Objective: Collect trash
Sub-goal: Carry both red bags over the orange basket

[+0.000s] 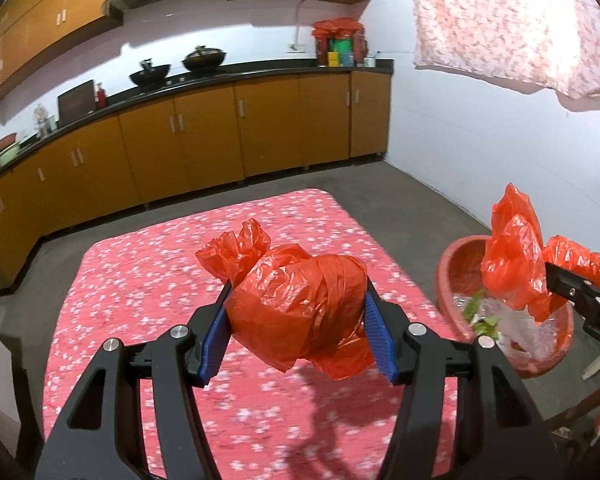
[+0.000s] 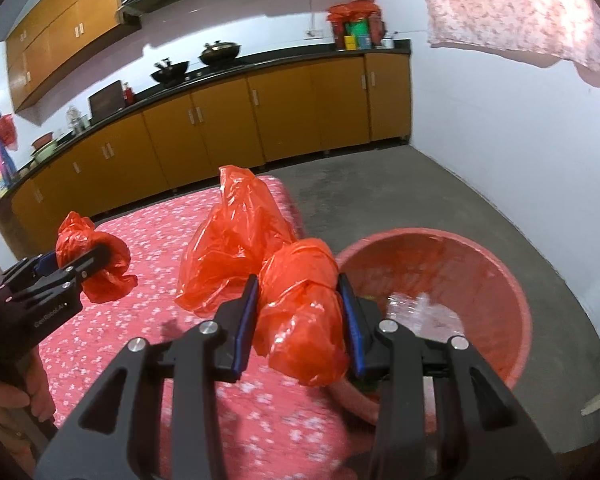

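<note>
Both tools are loaded up with red plastic bag trash, basin is right there

The left tool [image 1: 298, 316] is pinching a crumpled red plastic bag bundle [image 1: 300, 308] between its blue pads, held up over the pink floral-cloth table [image 1: 140, 280]. The right tool [image 2: 300, 320] is clamped on a second knotted red plastic bag [image 2: 296, 312], with loose film flopping out toward 11 o'clock. The round red plastic basin [image 2: 512, 280] sits on the floor at about 3 o'clock of the table, with clear plastic and green scraps already inside. I'd guess this stuff is super light, soft and a bit slippery, so grabbing the wadded or knotted middle beats the loose flaps, which would probably just slide out.
</note>
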